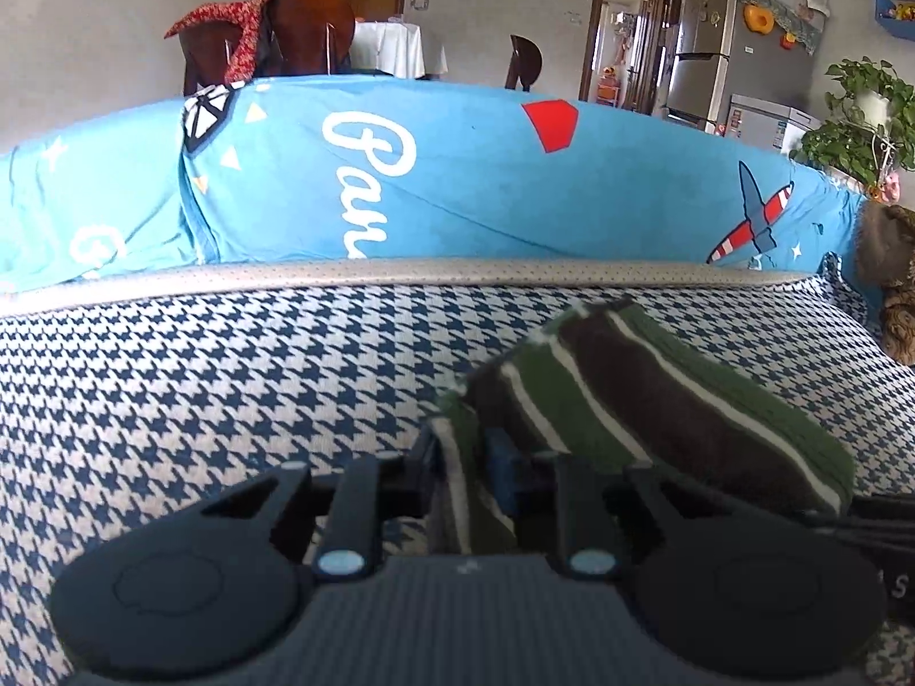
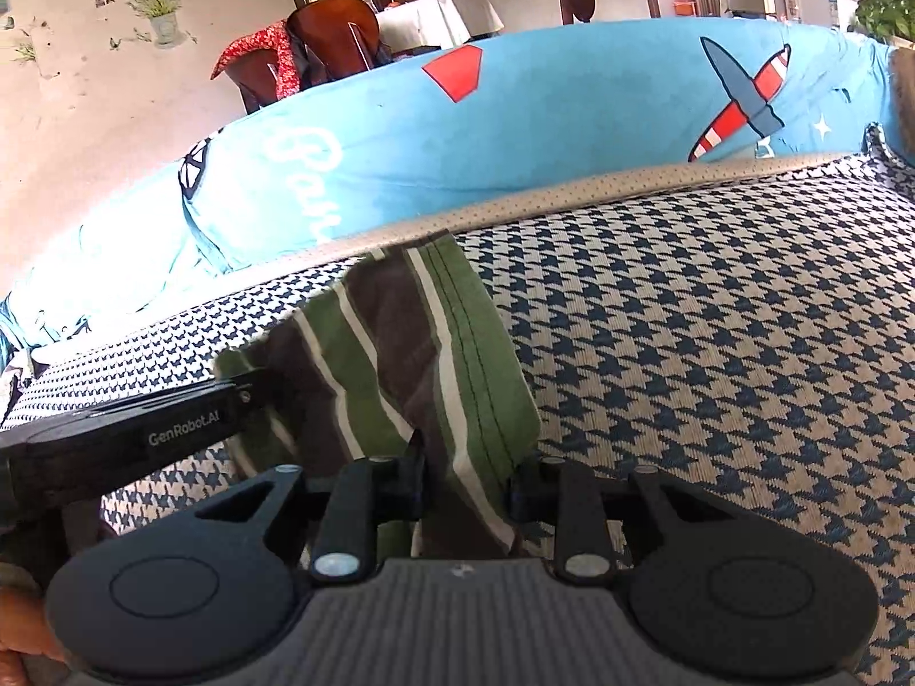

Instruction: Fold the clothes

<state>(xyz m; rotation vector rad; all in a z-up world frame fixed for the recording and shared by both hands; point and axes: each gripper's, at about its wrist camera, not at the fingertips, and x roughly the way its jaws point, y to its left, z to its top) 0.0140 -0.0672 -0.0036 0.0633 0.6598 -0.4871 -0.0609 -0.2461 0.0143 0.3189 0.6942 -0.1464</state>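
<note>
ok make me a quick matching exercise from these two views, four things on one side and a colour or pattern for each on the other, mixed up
Things:
1. striped garment
2. seat cover
3. backrest cover
4. cloth on the chair

Descriptions:
A. blue with a plane print
B. red, patterned
C. green, brown and white stripes
D. navy and white houndstooth

Pairs: 1-C, 2-D, 3-A, 4-B

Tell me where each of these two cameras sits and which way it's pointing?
Left wrist: rides on the left gripper, looking forward along its fingers, which pinch the striped garment on the houndstooth cushion.
Right wrist: rides on the right gripper, facing likewise, clamped on the garment; the left gripper enters from the left.
Shared: the garment, the cushion, the blue sofa cover, the dining chairs.
</note>
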